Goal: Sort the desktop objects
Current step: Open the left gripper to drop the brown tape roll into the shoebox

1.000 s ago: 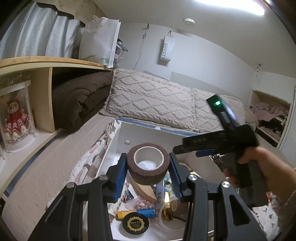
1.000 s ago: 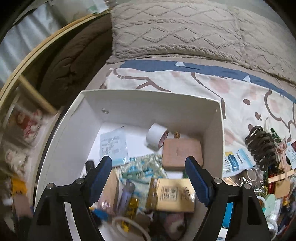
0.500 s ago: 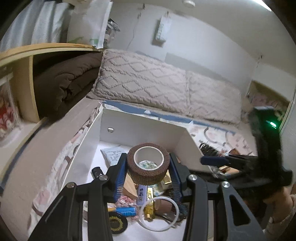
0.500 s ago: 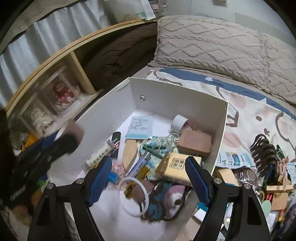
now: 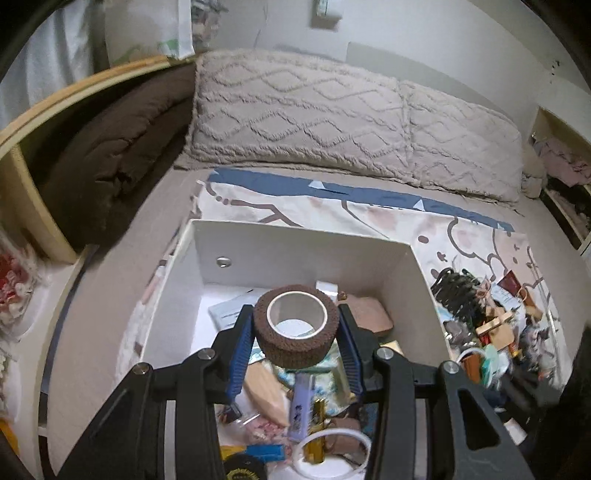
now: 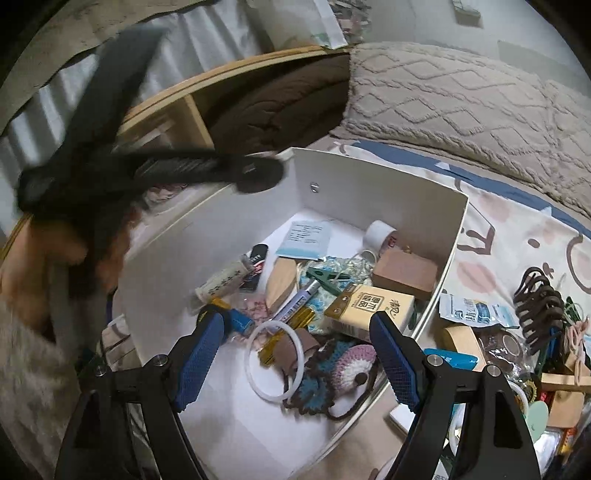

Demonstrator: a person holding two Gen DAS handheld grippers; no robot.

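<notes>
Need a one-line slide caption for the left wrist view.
Left tongs shut on a brown tape roll above the cluttered white box.

Bedroom setup here: two beige knitted pillows lean on a plain white wall across the top of the frame. Upper left there's a wooden shelf with a brown folded blanket stuffed in. A cartoon-print sheet covers the bed mid-frame.

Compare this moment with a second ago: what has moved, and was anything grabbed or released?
The left hand-held gripper has carried the brown tape roll in over the white box, tilting down towards its contents. The right hand-held gripper has swung away, so the box now sits further left in its view. Nothing was grabbed or released: left stays clamped on the roll, right stays open and empty.
</notes>
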